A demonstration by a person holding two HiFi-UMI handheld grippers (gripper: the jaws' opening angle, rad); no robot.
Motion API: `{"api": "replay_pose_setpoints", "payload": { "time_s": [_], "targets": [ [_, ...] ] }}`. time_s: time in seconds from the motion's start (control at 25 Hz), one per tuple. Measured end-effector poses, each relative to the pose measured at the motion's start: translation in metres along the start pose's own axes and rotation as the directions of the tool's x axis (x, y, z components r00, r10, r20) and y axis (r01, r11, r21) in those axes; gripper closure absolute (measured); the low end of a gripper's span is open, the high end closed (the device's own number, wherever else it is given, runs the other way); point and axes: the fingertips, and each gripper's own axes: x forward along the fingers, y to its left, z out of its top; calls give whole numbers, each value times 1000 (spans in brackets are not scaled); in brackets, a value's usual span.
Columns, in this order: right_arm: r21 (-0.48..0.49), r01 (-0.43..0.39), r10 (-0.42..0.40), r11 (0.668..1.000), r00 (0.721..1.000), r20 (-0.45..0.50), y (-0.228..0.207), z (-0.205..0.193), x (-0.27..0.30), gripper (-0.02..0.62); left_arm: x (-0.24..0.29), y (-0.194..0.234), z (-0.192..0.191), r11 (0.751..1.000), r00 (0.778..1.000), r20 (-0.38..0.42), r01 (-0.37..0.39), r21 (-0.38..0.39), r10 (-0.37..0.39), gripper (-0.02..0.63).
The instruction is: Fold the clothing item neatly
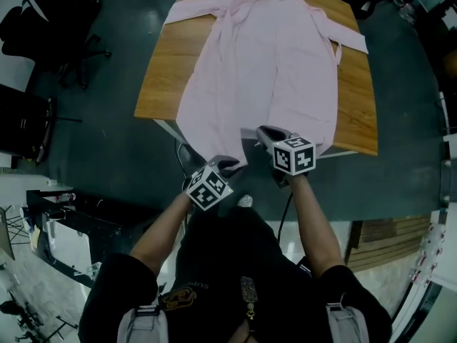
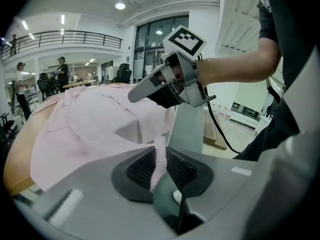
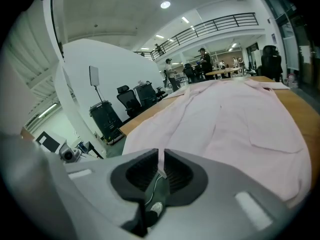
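A pale pink shirt [image 1: 268, 63] lies spread on the wooden table [image 1: 161, 84], collar far, hem hanging over the near edge. My left gripper [image 1: 226, 164] is at the hem's left part, below the table edge. In the left gripper view a strip of pink hem [image 2: 159, 156] is pinched between the left gripper [image 2: 160, 159] pads. My right gripper [image 1: 264, 131] sits at the hem's middle, and in its own view the right gripper [image 3: 161, 163] is shut on a thin edge of the shirt [image 3: 235, 119]. The right gripper [image 2: 167, 81] also shows in the left gripper view, over the cloth.
Dark floor surrounds the table. Office chairs [image 1: 61, 20] stand at the far left. A wooden pallet [image 1: 389, 241] lies at the right. A black cable [image 1: 284, 216] hangs under my right arm. People [image 3: 202, 61] stand by desks far behind the table.
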Motion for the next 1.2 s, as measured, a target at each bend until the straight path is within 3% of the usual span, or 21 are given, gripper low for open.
{"api": "replay_pose_setpoints", "payload": {
  "time_s": [0.32,0.52,0.76,1.2],
  "targets": [
    [-6,-20,20,1000,1000,-15,-5,-11,1,569,8,9,-11,994,998,-5,-62,-87,62,468],
    [-26,-56,56,998,998,6,0,-1,0,569,-7,31,2,974,984,19,-174,-146,179,468],
    [-85,-76,78,994,997,26,-4,23,4,569,-22,82,36,936,947,61,-299,-185,315,469],
    [-144,-7,12,990,999,37,-38,110,54,569,-3,202,94,915,928,108,-323,-241,357,479]
  ]
}}
